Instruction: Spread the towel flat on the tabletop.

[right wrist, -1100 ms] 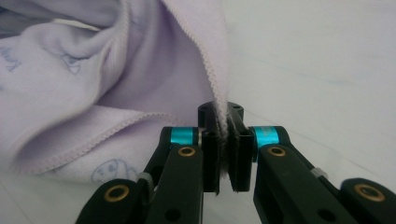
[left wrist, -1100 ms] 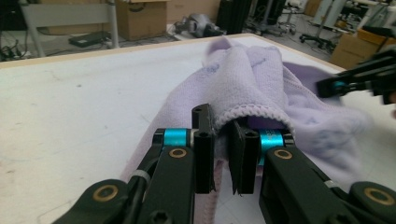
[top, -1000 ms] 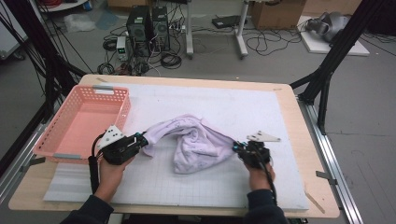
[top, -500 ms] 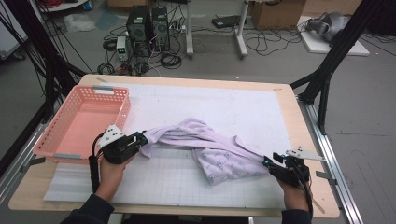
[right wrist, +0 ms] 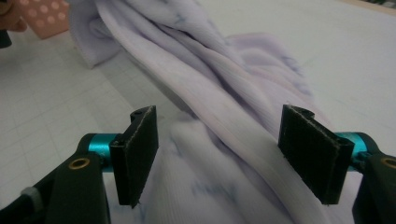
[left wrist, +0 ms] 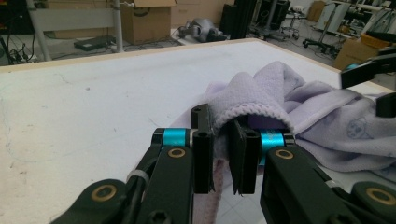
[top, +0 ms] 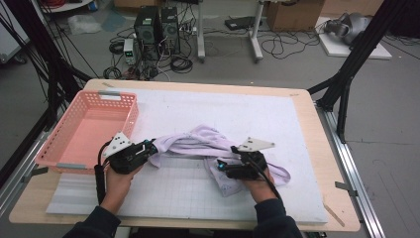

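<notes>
Lilac garment [top: 198, 144] stretched but rumpled mid-bench [top: 297, 129], left claw [top: 148, 147] clamped on its hem, right claw [top: 221, 167] just opened wide over it—flattening and folding remain, I'd say.

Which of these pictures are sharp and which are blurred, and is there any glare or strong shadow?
High view: soft, a little grainy, even light, no glare on the white mat. Left gripper view: the left claw and the lilac cloth are crisp, the far boxes less so. Right gripper view: the right claw is sharp, the cloth beyond softens, and its shadow is faint.
</notes>
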Available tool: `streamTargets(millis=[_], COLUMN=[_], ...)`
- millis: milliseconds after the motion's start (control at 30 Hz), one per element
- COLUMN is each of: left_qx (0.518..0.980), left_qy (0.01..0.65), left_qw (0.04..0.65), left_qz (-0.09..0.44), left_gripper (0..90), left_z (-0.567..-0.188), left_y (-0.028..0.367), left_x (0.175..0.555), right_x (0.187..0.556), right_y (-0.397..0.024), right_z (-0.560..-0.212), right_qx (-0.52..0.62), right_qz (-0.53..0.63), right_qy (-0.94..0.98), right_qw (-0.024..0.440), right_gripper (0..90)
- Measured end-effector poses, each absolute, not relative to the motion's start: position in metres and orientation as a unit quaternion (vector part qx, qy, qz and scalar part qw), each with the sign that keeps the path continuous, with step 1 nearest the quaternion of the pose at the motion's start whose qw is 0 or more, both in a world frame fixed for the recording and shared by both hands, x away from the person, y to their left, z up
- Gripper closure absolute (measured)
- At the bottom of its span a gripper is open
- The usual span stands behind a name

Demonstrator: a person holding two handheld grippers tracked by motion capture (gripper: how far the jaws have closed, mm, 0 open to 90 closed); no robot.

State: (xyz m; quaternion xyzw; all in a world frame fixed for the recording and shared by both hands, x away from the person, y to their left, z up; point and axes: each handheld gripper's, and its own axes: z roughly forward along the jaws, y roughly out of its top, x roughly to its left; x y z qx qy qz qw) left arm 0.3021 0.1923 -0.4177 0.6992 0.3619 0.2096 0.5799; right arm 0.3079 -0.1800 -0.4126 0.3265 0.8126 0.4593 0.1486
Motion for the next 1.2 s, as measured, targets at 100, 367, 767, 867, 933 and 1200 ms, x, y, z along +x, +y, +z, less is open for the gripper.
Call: streamTargets(millis=[100, 367, 767, 867, 933, 1200], left_qx=[0.699, 0.696, 0.695, 0.686, 0.677, 0.68], left_qy=[0.362, 0.364, 0.361, 0.379, 0.395, 0.39], left_qw=[0.58, 0.581, 0.583, 0.582, 0.581, 0.581], left_qz=[0.21, 0.212, 0.214, 0.218, 0.217, 0.219], left_gripper=[80.7, 79.7, 79.7, 58.6, 43.5, 37.5], left_z=[-0.418, -0.419, -0.418, -0.418, -0.418, -0.419], left_y=[0.193, 0.191, 0.189, 0.189, 0.19, 0.188], left_x=[0.302, 0.304, 0.306, 0.306, 0.308, 0.305], right_x=[0.317, 0.333, 0.341, 0.345, 0.348, 0.372], right_y=[-0.165, -0.14, -0.139, -0.15, -0.159, -0.2], right_z=[-0.421, -0.432, -0.425, -0.418, -0.413, -0.389], right_qx=[0.315, 0.276, 0.269, 0.3, 0.326, 0.441], right_qz=[0.449, 0.412, 0.406, 0.441, 0.467, 0.454], right_qy=[0.824, 0.861, 0.868, 0.84, 0.815, 0.738], right_qw=[0.14, 0.116, 0.101, 0.098, 0.106, 0.233], right_gripper=[24.8, 20.1, 75.1, 75.8, 75.8, 75.7])
